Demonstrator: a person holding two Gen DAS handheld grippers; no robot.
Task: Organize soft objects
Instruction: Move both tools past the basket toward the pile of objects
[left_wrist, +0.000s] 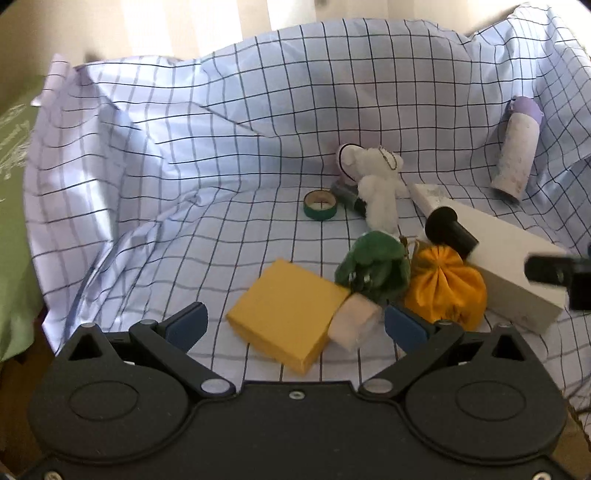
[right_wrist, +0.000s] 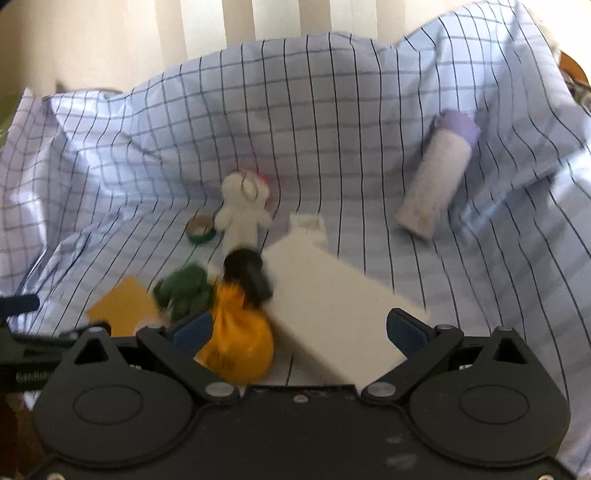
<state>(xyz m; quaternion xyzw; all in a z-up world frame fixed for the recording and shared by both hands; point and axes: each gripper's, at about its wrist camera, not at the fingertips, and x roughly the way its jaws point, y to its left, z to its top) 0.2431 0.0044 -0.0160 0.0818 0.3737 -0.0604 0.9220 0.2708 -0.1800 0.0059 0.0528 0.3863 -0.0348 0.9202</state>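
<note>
Your left hand-held gripper (left_wrist: 295, 325) is hanging wide open and empty, with the yellow block (left_wrist: 284, 314) and a pale sponge (left_wrist: 354, 321) lying between its fingers. The right hand-held gripper (right_wrist: 298, 332) is gaping too, over the orange pouch (right_wrist: 236, 336) and white box (right_wrist: 332, 314). The green plush (left_wrist: 373, 266) is touching the sponge and pouch, so closing now is risking grabbing two things, or the checked cloth (left_wrist: 184, 184).

A home room, judging by the checked bedsheet (left_wrist: 221, 147) spread before pale vertical curtains (right_wrist: 207, 29).
</note>
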